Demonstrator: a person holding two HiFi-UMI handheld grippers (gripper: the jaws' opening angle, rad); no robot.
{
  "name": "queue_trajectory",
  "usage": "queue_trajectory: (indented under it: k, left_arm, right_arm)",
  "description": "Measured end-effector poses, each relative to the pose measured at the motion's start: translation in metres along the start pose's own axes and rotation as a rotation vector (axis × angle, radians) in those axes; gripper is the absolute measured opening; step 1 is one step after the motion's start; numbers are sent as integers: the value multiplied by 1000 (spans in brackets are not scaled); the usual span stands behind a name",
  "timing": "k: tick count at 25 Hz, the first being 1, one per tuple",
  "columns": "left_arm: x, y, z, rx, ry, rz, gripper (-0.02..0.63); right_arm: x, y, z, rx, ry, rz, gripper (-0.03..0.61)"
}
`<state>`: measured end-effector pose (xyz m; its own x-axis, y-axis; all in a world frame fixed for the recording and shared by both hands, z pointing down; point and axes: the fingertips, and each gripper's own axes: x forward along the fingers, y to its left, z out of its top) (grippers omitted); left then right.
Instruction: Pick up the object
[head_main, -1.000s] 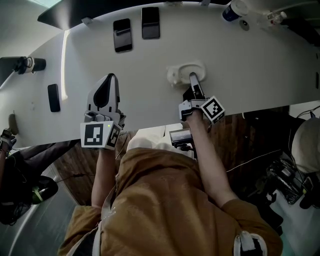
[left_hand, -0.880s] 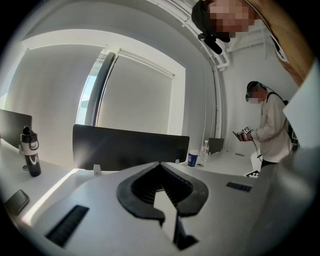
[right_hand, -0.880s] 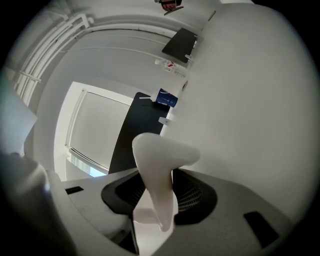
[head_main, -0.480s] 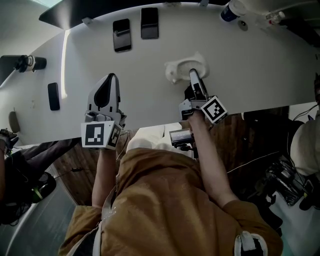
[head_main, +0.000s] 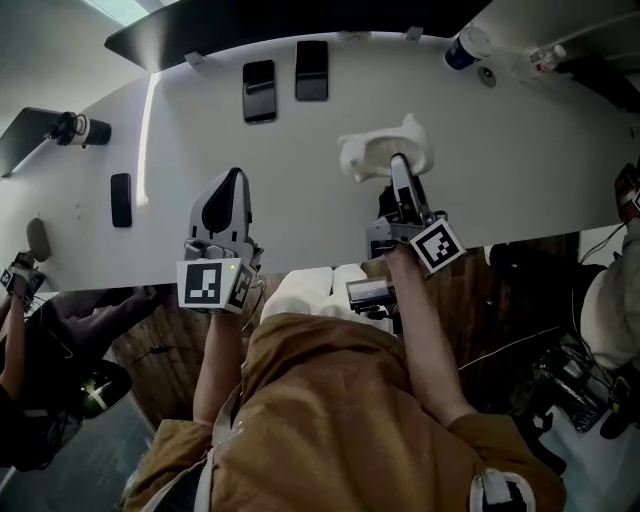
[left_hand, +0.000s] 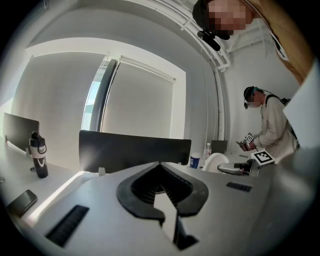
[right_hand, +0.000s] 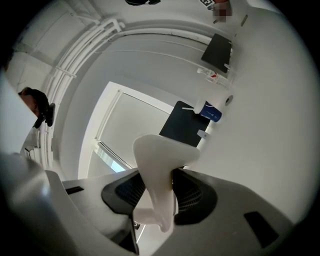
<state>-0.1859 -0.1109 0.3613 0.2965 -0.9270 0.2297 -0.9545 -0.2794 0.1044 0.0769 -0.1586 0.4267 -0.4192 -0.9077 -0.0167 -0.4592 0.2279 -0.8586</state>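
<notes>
Wearer: ochre shirt (head_main: 330, 400) fills the near foreground. Both forearms reach over the near edge of the white table (head_main: 300, 190).
Marker cubes: one on each tool, left cube (head_main: 213, 285) and right cube (head_main: 438, 245). Their black-and-white square codes are the only print that can be made out.
Left gripper (head_main: 232, 175): just inside the near edge, left of centre, pointing toward the far edge. Jaws together at the tips, empty.
Right gripper (head_main: 398, 162): right of centre, past the table's middle. Jaws clamped on the white object, one pad on each face of its wall.
White object (head_main: 365, 152): pale, smooth and rounded, with a plain surface. Held at the right gripper's tips, between the table's middle and its far edge. The right gripper view shows window and wall behind it, with the tabletop off to one side.
Dark slab (head_main: 121, 200): lies flat near the left edge, well apart from both tools, with a blank face.
Phones: two, side by side near the far edge, one (head_main: 259, 90) left of the other (head_main: 311, 70). Both screens are dark.
Bottle (head_main: 78, 128): dark with a pale band, at the table's left end.
Cup (head_main: 457, 55): blue and white, at the far right corner. Its print is too small to read.
Monitor (head_main: 350, 12): dark panel along the far edge.
Second person (left_hand: 272, 127): beyond the table's right end, holding another marker-tagged tool.
</notes>
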Motion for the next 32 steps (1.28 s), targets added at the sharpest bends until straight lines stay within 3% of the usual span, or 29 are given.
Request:
queue_trajectory:
  k: [7, 14, 19, 26, 32]
  left_arm:
    - [-18, -18, 18, 12, -43, 23, 6]
    - [-28, -17, 29, -1, -91, 69, 6]
    - [-37, -16, 32, 4, -112, 87, 6]
    - [-50, -35, 43, 35, -133, 71, 6]
    - [-56, -41, 46, 55, -137, 74, 6]
  right_arm:
    - [-17, 41, 32, -85, -19, 75, 175]
    - [-27, 69, 40, -146, -20, 128, 175]
    - [-35, 93, 48, -132, -53, 201, 175]
    - [-58, 137, 62, -284, -48, 299, 175]
    - [-65, 146, 58, -424, 3, 294, 175]
